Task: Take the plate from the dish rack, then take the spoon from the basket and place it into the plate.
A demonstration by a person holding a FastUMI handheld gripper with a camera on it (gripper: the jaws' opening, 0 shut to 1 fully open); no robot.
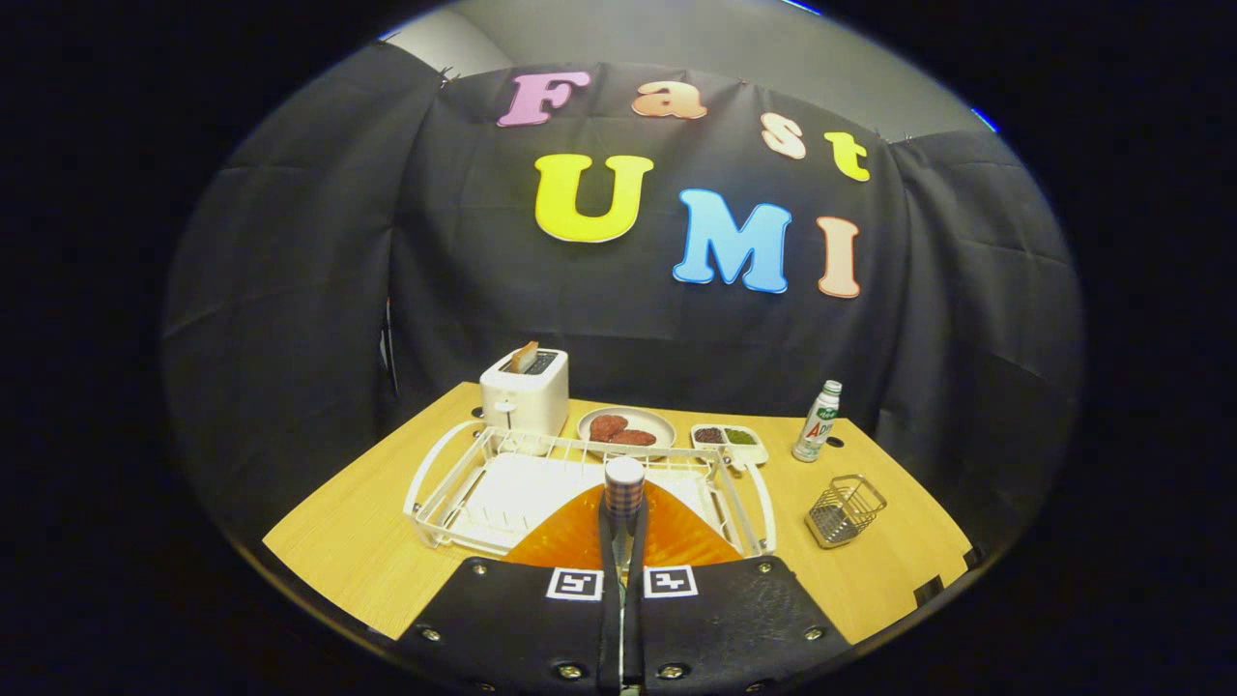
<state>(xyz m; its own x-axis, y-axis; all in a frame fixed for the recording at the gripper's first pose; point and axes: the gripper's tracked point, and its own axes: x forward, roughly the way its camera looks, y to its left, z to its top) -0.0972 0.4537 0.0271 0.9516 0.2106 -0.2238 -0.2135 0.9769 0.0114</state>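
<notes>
The white dish rack [454, 483] lies behind the orange plate [580, 536], over which a spoon [623, 493] is held upright by the closed gripper [621, 580], so it is judged only to need lowering and release.

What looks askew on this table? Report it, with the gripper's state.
The wire basket, right of the dish rack, appears tipped rather than upright, though the lens may exaggerate it. Nothing looks spilled. The gripper is shut on the spoon, above the orange plate.
</notes>
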